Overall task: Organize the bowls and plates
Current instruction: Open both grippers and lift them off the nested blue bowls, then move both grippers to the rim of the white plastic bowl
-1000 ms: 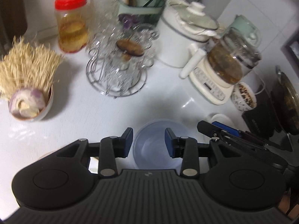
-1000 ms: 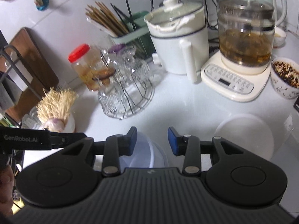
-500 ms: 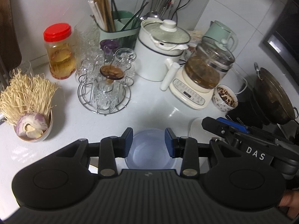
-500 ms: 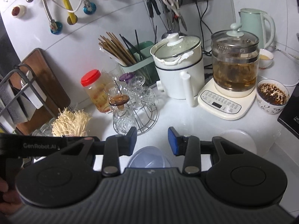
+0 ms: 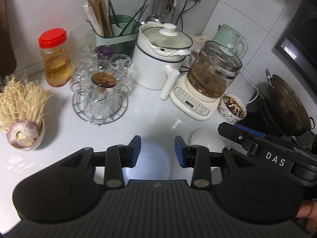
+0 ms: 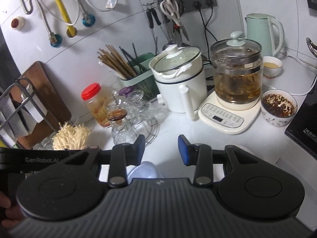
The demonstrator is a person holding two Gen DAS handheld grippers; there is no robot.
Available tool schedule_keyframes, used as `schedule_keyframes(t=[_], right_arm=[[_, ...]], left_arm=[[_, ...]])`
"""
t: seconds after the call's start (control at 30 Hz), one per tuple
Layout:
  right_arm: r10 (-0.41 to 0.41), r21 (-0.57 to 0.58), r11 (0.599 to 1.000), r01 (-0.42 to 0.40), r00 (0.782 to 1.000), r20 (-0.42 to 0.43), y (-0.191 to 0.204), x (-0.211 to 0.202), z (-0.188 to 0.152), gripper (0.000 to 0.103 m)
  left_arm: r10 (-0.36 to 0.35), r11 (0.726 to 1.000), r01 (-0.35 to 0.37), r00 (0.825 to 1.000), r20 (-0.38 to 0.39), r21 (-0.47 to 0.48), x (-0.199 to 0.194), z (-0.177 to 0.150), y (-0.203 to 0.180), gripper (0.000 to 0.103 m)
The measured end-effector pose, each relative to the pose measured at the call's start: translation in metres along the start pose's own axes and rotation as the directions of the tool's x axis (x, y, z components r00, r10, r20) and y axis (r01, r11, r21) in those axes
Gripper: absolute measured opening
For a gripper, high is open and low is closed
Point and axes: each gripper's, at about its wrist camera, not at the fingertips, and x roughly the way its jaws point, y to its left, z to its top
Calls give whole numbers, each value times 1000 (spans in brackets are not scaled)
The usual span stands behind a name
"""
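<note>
A pale blue plastic bowl (image 5: 150, 158) sits on the white counter just below my left gripper (image 5: 157, 148), which is open and empty above it. A white plate or lid (image 5: 206, 138) lies to its right, partly hidden by my fingers. The right gripper body (image 5: 257, 148) shows at the right edge of the left wrist view. My right gripper (image 6: 161, 148) is open and empty, held higher over the counter. In the right wrist view the blue bowl (image 6: 144, 170) peeks out under it and the white plate (image 6: 255, 154) is mostly hidden.
A bowl of enoki mushrooms and onion (image 5: 21, 123) stands left. A wire rack of glasses (image 5: 101, 99), a red-lidded jar (image 5: 55, 57), a chopstick holder (image 5: 116, 33), a white pot (image 5: 160, 59), a glass kettle (image 5: 210, 79), a patterned bowl (image 5: 233, 107) and a wok (image 5: 287, 103) crowd the back.
Both grippers have risen and pulled back from the counter, so more of the back wall and appliances shows. The blue bowl and white plate stay on the counter. Both stay open.
</note>
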Motion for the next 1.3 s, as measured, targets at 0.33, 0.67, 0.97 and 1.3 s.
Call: schedule_keyframes(t=[0.33,0.67,0.97,1.3], right_arm=[[-27,19,999,27,1000,-15,-45,-2,12,40],[-94,69,993,97,995,-41,-94,3,12,40],[-136,154,976,155,983,-126,-136,20,0,49],[-72,260,956,138,966,-248,-172,59,-20,49]], left_arm=[[-22,1000,21,999,-30,-8,33,10,-37,43],[-31,999,32,997,-74,15,67,12,-61,47],[-43,999,44,986,-162,0,109,5,-70,54],[-67,998,64,965,-254,-21,162,1,-82,55]])
